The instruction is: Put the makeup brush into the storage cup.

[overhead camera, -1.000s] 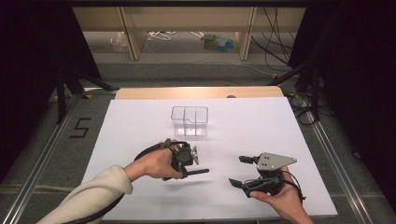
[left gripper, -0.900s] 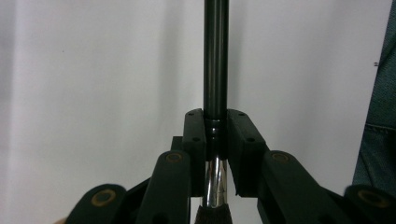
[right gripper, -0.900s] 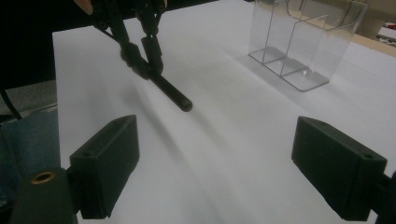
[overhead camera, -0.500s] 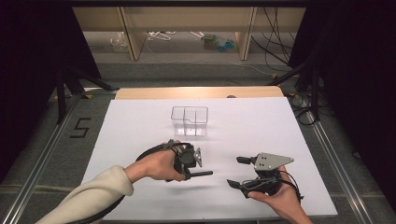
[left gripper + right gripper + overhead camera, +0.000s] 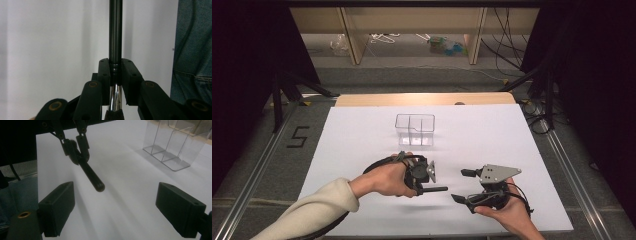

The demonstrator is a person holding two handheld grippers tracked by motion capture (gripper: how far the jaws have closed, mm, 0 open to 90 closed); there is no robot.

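Note:
My left gripper (image 5: pixel 418 187) is shut on a black brush (image 5: pixel 435 189) and holds it level above the white sheet, handle pointing right. In the left gripper view the jaws (image 5: pixel 115 67) clamp it where the black handle (image 5: pixel 115 30) meets a silver ferrule, with dark bristles below. The right gripper view has that gripper (image 5: pixel 76 146) and the brush (image 5: pixel 92 176) at upper left. My right gripper (image 5: pixel 460 185) rests at the front right with its jaws wide open (image 5: pixel 122 205) and nothing between them. A clear divided plastic box (image 5: pixel 414 129) (image 5: pixel 172 142) stands at mid table.
A white sheet (image 5: pixel 357 135) covers the table, with a wooden strip (image 5: pixel 422 99) along its far edge. Metal rails (image 5: pixel 259 165) run along both sides. Blue jeans (image 5: pixel 192 50) fill the right side of the left gripper view.
My left hand has drifted slightly right, toward the right gripper, and risen a little with the brush still held. The right hand has stayed put.

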